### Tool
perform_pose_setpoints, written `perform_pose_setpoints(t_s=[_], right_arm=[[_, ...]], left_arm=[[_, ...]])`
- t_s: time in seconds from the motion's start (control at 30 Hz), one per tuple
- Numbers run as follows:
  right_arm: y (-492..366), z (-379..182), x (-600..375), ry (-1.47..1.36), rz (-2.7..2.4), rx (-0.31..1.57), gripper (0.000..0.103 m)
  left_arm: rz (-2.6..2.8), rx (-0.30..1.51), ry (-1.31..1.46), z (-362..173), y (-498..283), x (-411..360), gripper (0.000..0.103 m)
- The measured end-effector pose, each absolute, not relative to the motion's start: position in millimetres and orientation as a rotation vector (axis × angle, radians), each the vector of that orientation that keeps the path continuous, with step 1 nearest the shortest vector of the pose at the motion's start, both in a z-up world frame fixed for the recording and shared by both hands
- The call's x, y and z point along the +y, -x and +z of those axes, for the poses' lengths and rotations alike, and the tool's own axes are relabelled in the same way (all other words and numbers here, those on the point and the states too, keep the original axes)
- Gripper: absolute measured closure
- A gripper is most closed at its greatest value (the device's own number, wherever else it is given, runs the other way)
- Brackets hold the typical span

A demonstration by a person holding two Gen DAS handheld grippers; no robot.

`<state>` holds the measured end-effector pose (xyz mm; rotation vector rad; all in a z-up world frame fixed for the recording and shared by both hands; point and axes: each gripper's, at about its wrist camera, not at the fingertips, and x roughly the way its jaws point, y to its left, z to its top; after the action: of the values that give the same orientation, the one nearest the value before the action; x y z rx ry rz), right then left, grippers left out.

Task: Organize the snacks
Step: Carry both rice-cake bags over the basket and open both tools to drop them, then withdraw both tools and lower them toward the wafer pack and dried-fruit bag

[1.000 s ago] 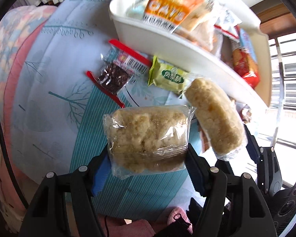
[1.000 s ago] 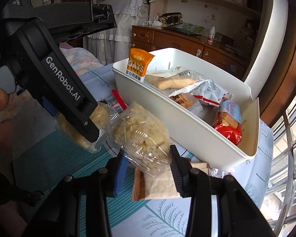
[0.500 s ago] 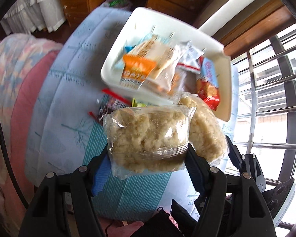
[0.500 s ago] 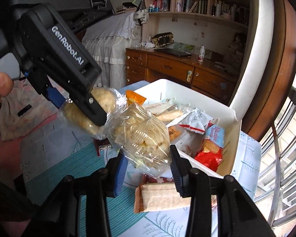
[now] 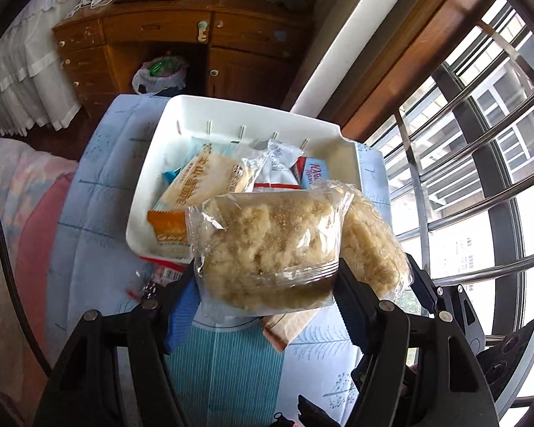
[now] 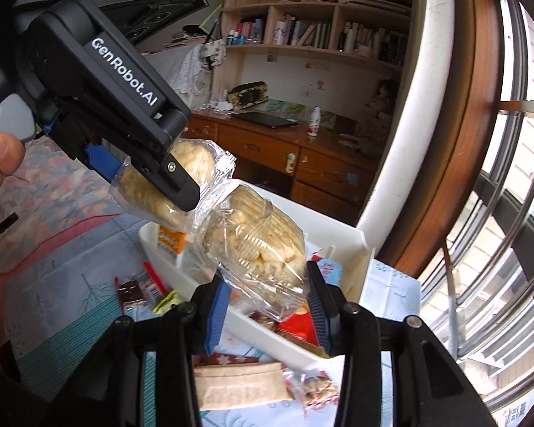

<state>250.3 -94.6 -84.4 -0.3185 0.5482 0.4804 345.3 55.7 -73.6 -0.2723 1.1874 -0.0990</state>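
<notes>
My left gripper is shut on a clear-wrapped crumbly rice cake, held high over the near edge of the white bin. My right gripper is shut on a second wrapped rice cake, close beside the first, which shows in the right wrist view under the left gripper. The second cake shows at the right of the left wrist view. The bin holds several packets, among them an orange oats pack.
Loose snacks lie on the blue patterned cloth: a red-edged packet, a green one, a tan cracker pack and a small nut packet. A wooden dresser stands behind; a barred window is right.
Both grippers have risen with their rice cakes and moved toward the bin. The bin and cloth now look farther below, and more of the room shows.
</notes>
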Motion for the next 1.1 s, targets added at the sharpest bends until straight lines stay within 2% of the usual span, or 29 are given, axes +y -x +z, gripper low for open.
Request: perform_pose_setpoints(t_s=[0.27,0.6,0.8,0.9,1.1], right_arm=[[-271.0,-89.8,-108.3,0.359,0.384,0.553,0.062],[-293.7,-109.1,-114.5,0.328,0.374,0.622,0.061],[-306.5,-122.5,-114.5,0.291,0.342,0.675,0.057],[-307.4,-123.4,-119.1,0.265,0.337,0.684,0.055],[-306.9,-122.9,-125.2,0.252,0.313,0.699,0.053]], left_arm=[[-0.171,1.078,0.233,-85.0,-372.5,32.0,0.034],[-0.147,1.066,0.228,-120.3,-400.7,25.6,0.034],[-0.109,1.116,0.233,-134.9,-406.8,33.0,0.03],[-0.101,1.109,0.234,-133.7,-406.0,36.5,0.024],[-0.107,1.094,0.231,-125.8,-400.1,39.0,0.023]])
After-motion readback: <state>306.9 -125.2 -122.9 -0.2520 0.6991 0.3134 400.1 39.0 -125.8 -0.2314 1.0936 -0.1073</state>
